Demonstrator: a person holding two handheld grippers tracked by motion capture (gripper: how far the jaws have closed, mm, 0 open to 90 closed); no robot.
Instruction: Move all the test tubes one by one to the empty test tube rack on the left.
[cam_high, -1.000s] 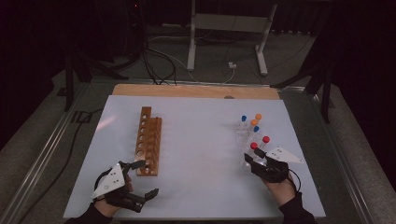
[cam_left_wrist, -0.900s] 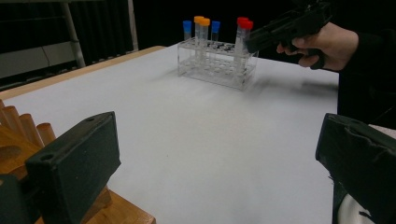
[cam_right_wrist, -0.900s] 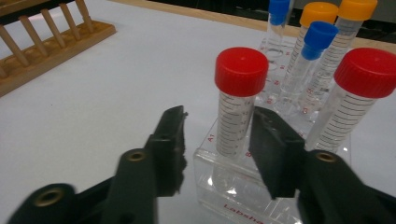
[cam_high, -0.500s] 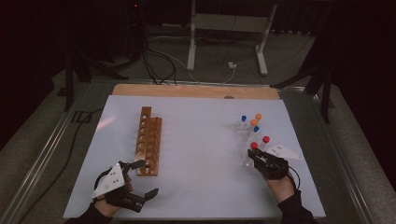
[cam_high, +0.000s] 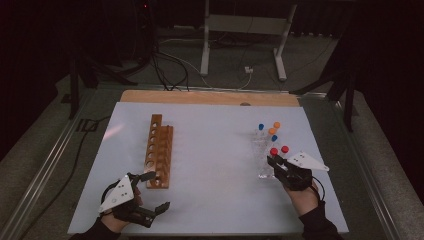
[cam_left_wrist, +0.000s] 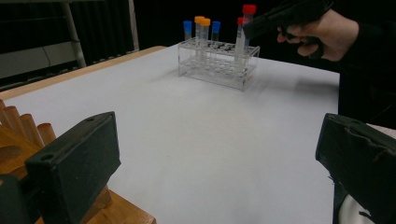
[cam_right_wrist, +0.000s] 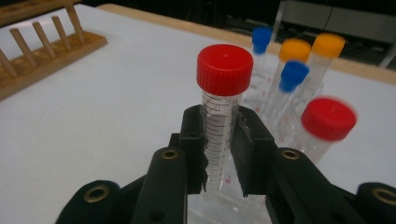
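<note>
Right gripper (cam_right_wrist: 218, 154): pinching red-capped tube (cam_right_wrist: 220, 112) in clear rack (cam_left_wrist: 218, 60). Left gripper (cam_high: 156, 192): spread wide, beside wooden rack (cam_high: 159, 150).

Your grippers (cam_high: 150, 192) (cam_high: 272, 162) are black with blocky jaws, each topped by a grey three-cornered plate (cam_high: 117, 193) with dark dots. Brass-ringed screw holes (cam_right_wrist: 169, 154) mark the right one. You wear dark sleeves (cam_high: 320, 225).

The white tabletop (cam_high: 220, 150) has a strip of bare wood (cam_high: 210, 97) along its far edge. Past it, on the dim grey floor, stand the pale legs of a metal frame (cam_high: 242, 30), with black and white cables (cam_high: 170, 65) trailing across to a small white plug (cam_high: 247, 70). A black cable (cam_high: 75, 160) runs down the left side.
</note>
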